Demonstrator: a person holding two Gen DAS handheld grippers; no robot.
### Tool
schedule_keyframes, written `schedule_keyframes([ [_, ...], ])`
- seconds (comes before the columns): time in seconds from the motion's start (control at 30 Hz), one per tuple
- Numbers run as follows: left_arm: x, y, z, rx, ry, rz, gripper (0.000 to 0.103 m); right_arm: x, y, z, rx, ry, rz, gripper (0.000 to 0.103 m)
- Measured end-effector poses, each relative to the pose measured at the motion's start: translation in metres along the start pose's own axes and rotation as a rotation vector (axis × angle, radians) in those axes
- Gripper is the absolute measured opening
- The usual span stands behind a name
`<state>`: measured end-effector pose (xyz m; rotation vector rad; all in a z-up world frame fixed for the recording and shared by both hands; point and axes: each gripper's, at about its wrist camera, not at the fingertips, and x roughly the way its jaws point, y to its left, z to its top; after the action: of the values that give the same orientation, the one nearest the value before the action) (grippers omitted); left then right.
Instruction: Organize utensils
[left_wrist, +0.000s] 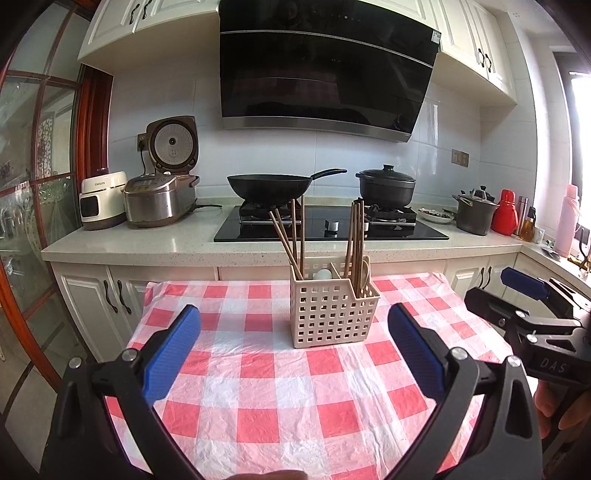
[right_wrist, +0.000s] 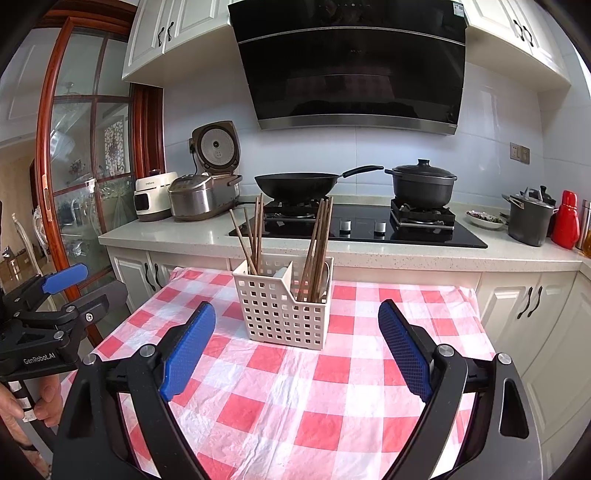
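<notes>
On the red-and-white checked cloth (left_wrist: 280, 398) covering the desk stands a cream perforated utensil basket (left_wrist: 330, 314), the landmark for everything else. Inside the basket a divider splits it into two compartments: the left one holds a few wooden chopsticks (left_wrist: 291, 240) leaning apart and a white rounded piece (left_wrist: 323, 274) that is too little seen to name, while the right one holds a tighter bundle of chopsticks (left_wrist: 355, 236) with a pale wooden spoon (left_wrist: 365, 271) beside them. Nearer the camera than the basket, the left gripper (left_wrist: 293, 347) hovers over the cloth with its blue-padded fingers (left_wrist: 173, 354) spread wide and nothing between them. To the basket's right, the right gripper (right_wrist: 297, 345) is held the same way, its fingers (right_wrist: 404, 349) wide apart and empty, clear of the basket. Beyond the basket runs the kitchen counter (left_wrist: 147, 240) with a black hob, where a wok (left_wrist: 269, 186) sits on the left burner and a lidded black pot (left_wrist: 386, 186) on the right; an open rice cooker (left_wrist: 162, 192) stands at the counter's left end.
</notes>
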<state>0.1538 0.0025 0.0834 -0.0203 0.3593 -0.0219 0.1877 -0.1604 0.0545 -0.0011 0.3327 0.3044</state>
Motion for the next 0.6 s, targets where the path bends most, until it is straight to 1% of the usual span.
schedule_keyframes([
  [0.6, 0.001, 0.0028, -0.0029, -0.006, 0.008, 0.004, 0.098, -0.0011, -0.0004, 0.0011, -0.006, 0.003, -0.001, 0.085],
])
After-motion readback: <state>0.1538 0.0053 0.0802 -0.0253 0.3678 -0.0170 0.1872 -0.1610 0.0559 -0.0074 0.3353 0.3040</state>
